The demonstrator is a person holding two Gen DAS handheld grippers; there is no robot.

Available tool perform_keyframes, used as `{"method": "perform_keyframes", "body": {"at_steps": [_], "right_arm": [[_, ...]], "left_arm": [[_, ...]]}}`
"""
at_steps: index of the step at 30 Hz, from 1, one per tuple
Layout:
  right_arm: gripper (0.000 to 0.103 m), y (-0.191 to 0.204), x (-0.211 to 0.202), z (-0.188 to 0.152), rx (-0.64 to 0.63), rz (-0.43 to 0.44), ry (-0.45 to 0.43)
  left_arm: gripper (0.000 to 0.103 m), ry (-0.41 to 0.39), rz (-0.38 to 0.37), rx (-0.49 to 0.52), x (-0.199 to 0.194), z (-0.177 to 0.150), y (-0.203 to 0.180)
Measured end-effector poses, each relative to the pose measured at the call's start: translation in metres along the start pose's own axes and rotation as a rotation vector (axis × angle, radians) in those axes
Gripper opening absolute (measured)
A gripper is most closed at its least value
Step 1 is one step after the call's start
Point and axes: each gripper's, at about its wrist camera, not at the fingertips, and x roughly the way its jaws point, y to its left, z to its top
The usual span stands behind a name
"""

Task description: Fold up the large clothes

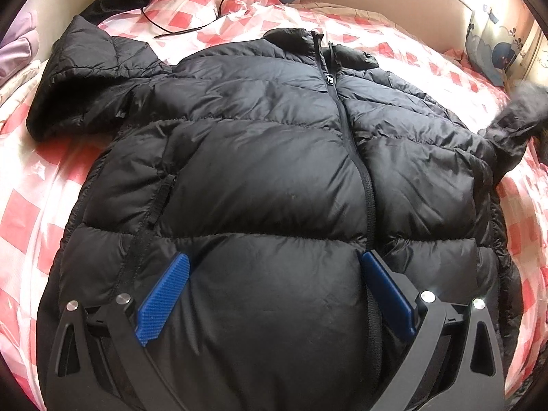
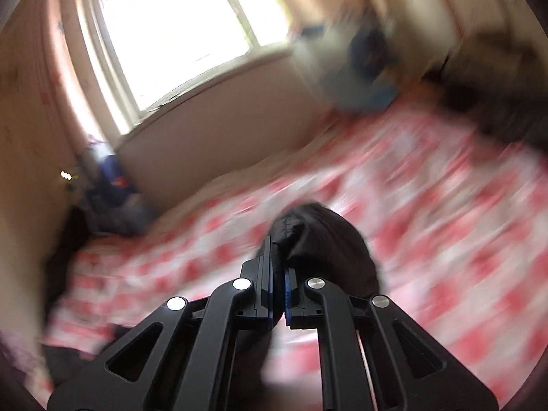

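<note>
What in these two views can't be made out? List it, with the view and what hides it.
- Left wrist view: the jacket's bottom hem, cut off by the lower edge and covered by the left gripper.
- Left wrist view: the sleeve end at the right edge, blurred and partly cropped.
- Right wrist view: which part of the black fabric the right gripper pinches; motion blur smears it.
- Right wrist view: the blue items by the window, blurred.
</note>
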Motion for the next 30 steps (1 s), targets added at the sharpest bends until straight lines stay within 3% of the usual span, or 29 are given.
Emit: {"method": "perform_keyframes", "body": {"at_steps": [1,3,4,5,7,9,10,13,15,16,20,21,25,28,30], "right_arm": [[0.005,-0.019,-0.008,0.0,-0.029,-0.061,0.015],[0.01,-0.063,-0.002,-0.017,-0.051,-0.195,0.134],[0.024,-0.085,0.008,-0.031,-0.032,-0.257,0.218],[0.032,-0.116,0.024,-0.052,0.031,-0.33,0.364],[0.035,-0.16,0.035,-0.093,0.173,-0.364,0.512],[0.039,-0.181,0.024,-0.117,0.286,-0.33,0.5],[0.049,-0.185,0.016,-0.124,0.316,-0.327,0.479],[0.056,-0.175,-0.02,-0.144,0.358,-0.353,0.373],[0.057,-0.148,-0.047,-0.149,0.344,-0.258,0.283],[0.062,-0.127,-0.056,-0.152,0.321,-0.21,0.258],[0.075,0.006,-0.083,-0.182,0.185,0.084,0.231],[0.08,0.034,-0.083,-0.191,0.171,0.15,0.242],[0.081,0.168,-0.072,-0.248,0.175,0.48,0.391],[0.081,0.237,-0.067,-0.287,0.146,0.597,0.437],[0.081,0.267,-0.06,-0.313,0.086,0.638,0.466]], "left_arm": [[0.097,0.002,0.0,0.001,0.001,0.0,0.0],[0.097,0.009,-0.004,-0.001,0.003,-0.001,-0.001],[0.097,0.01,-0.004,0.0,0.004,-0.001,0.0],[0.097,0.011,-0.002,0.002,0.005,-0.001,0.001],[0.097,0.01,0.005,0.01,0.006,-0.001,0.002],[0.097,0.011,0.002,0.011,0.006,-0.001,0.004],[0.097,0.013,-0.004,0.006,0.006,-0.001,0.005],[0.097,0.018,-0.019,-0.007,0.005,0.0,0.008],[0.097,0.017,-0.03,-0.017,0.002,0.001,0.011],[0.097,0.012,-0.036,-0.024,0.0,0.002,0.012],[0.097,-0.056,-0.003,-0.024,-0.021,0.009,0.019],[0.097,-0.089,0.03,-0.011,-0.028,0.012,0.022],[0.097,-0.197,0.155,0.058,-0.051,0.034,0.042],[0.097,-0.202,0.231,0.088,-0.052,0.068,0.067],[0.097,-0.205,0.318,0.194,-0.044,0.1,0.073]]}}
